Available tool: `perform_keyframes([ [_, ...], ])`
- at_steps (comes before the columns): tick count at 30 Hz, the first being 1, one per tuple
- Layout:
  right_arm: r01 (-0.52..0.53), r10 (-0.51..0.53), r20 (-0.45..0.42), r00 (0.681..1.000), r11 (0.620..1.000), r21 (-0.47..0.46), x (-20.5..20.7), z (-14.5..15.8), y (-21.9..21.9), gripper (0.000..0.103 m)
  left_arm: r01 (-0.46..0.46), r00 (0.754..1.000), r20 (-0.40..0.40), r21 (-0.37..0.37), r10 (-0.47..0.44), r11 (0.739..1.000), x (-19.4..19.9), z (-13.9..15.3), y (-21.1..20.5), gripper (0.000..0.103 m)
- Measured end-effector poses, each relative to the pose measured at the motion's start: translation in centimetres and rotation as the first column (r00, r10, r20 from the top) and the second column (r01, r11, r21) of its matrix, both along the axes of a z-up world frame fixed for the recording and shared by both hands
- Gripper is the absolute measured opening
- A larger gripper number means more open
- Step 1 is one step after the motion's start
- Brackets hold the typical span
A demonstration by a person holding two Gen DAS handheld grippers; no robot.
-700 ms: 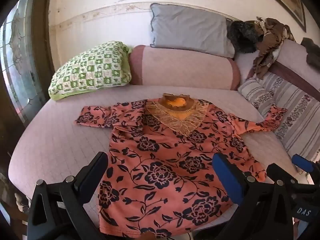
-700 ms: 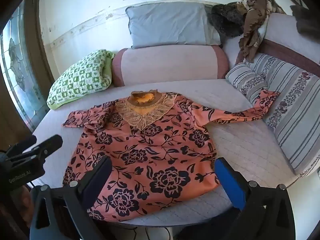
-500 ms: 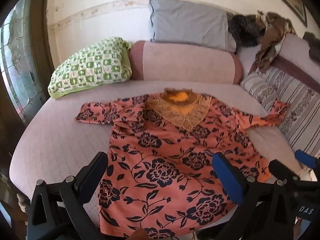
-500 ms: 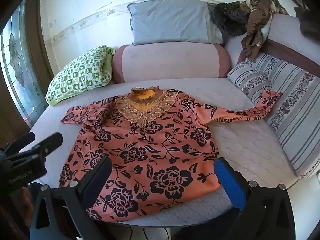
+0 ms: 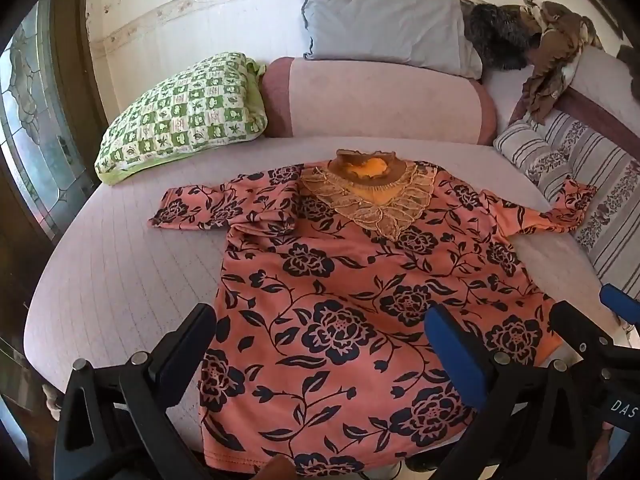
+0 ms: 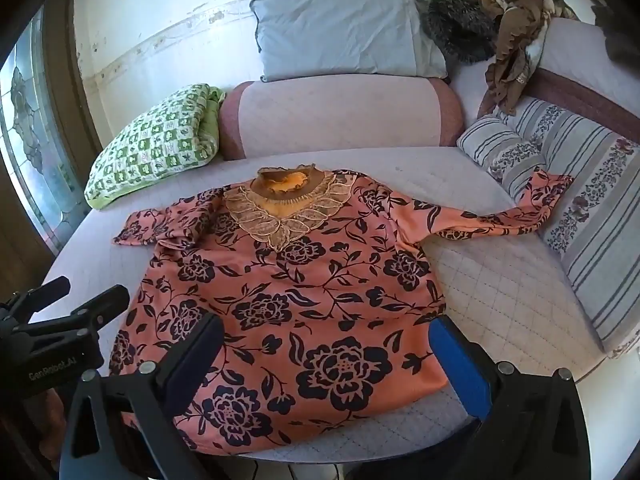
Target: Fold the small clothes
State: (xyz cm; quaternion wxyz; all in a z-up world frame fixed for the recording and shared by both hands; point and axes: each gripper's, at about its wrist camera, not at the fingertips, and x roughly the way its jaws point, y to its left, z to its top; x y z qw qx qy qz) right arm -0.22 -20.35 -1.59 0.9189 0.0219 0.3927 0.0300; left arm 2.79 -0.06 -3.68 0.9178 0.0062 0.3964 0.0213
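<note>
1. Quilted lilac bed (image 5: 120, 280) against a white wall; no containers in view.
2. Spread flat on it – orange floral top (image 5: 360, 300), collar toward the bolster (image 5: 380, 100), one sleeve reaching the striped cushion (image 6: 592, 240).
3. Since a moment ago: both views slightly closer to the top.
4. Left gripper (image 5: 320, 344) and right gripper (image 6: 326, 348) – fingers wide apart, holding nothing, over the hem.
5. Nearby: green checked pillow (image 5: 180, 112), grey pillow (image 6: 340, 24).

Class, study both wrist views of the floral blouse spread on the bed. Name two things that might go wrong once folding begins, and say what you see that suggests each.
1. The right sleeve runs onto the striped cushion; it may drag or snag when folded in.
2. The hem lies at the bed's near edge, so a pull might slide the blouse off.
Both the left gripper and right gripper are open, holding nothing.
</note>
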Motion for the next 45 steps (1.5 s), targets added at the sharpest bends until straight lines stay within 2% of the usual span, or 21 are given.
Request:
perform_keyframes([
  [5,-0.001,0.001,-0.01,1.0,1.0,0.005,0.4,-0.8,0.1,0.103,0.003,1.0,-0.008,0.007,-0.003,1.0,0.0,-0.3,-0.1,0.103],
  [29,-0.01,0.009,-0.012,1.0,1.0,-0.014,0.7,-1.0,0.5,0.103,0.004,1.0,-0.019,-0.013,-0.004,1.0,-0.1,-0.6,0.3,0.103],
  [35,-0.011,0.01,-0.014,1.0,1.0,-0.012,1.0,-1.3,0.4,0.103,0.004,0.999,-0.047,-0.038,-0.006,0.999,0.2,-1.0,0.5,0.103],
  [45,-0.021,0.021,-0.013,1.0,1.0,-0.021,1.2,-1.1,0.8,0.103,0.016,0.999,-0.044,-0.022,-0.017,1.0,0.1,-1.0,0.1,0.103],
])
